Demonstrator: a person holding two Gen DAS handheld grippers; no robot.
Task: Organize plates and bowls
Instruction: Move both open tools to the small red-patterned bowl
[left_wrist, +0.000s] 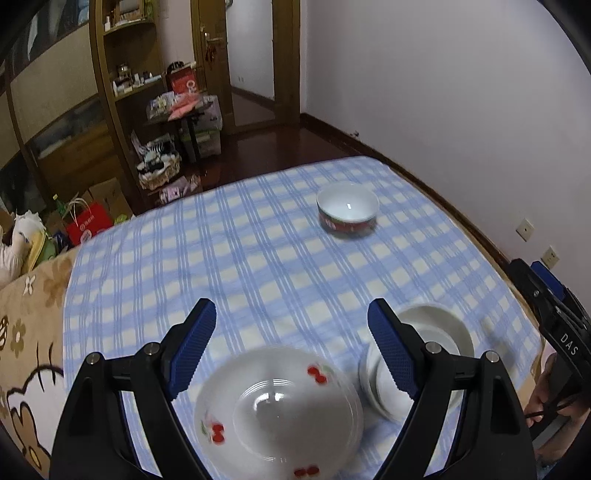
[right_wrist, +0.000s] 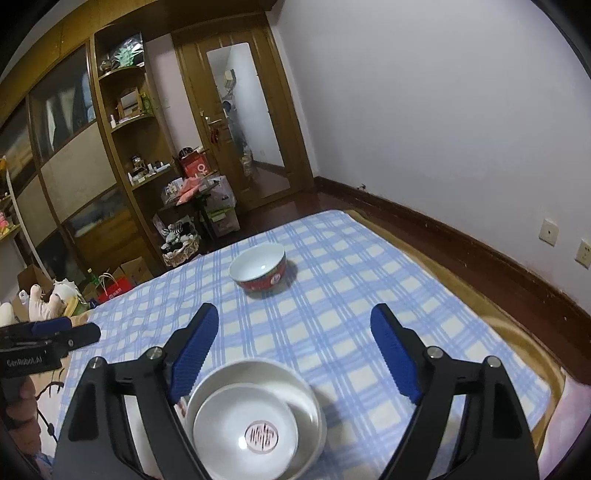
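Note:
My left gripper (left_wrist: 292, 314) hangs open over a white dish with red cherry prints (left_wrist: 321, 373). A clear glass bowl (left_wrist: 273, 410) sits in that dish, and nothing is between the blue pads. Just right of it is a stack of white bowls (left_wrist: 439, 332). My right gripper (right_wrist: 293, 319) is open above that same stack, where a small white bowl with a red seal mark (right_wrist: 245, 428) rests inside a larger white bowl (right_wrist: 306, 395). A red-banded bowl (left_wrist: 347, 210) (right_wrist: 258, 269) stands alone farther out on the blue checked cloth (left_wrist: 240, 258) (right_wrist: 343, 325).
The cloth covers a low bed with a brown flowered blanket (left_wrist: 26, 332) at its left edge. A white wall with sockets (right_wrist: 548, 230) runs along the right. Wooden cabinets, boxes, a basket (left_wrist: 159, 173) and bags crowd the floor beyond the far edge.

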